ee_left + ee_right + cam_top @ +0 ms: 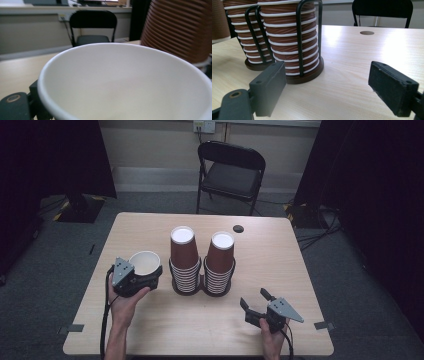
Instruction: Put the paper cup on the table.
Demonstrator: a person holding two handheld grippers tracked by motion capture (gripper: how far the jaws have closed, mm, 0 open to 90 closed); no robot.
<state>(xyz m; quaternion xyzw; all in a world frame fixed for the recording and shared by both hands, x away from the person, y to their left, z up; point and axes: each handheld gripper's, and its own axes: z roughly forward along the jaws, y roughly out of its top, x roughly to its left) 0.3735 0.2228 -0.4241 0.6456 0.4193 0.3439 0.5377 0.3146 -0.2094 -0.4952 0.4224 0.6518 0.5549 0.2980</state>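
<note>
Two stacks of upturned brown ribbed paper cups stand mid-table in black wire holders, the left stack (pixel 184 257) beside the right stack (pixel 220 261). My left gripper (pixel 149 276) is left of them, shut on a single paper cup (pixel 145 261) held mouth up. Its white inside (pixel 125 85) is close in the left gripper view, with a brown stack (pixel 180 27) just behind. My right gripper (pixel 253 298) rests low near the table's front right, jaws wide open with nothing between them. In the right gripper view (pixel 332 85) it faces the nearer holder (pixel 299 75).
A black folding chair (pixel 230 170) stands behind the table's far edge. A round cable hole (pixel 238 228) sits in the tabletop (pixel 280 265) near the back. Bare wood lies to the right of the stacks and along the front edge.
</note>
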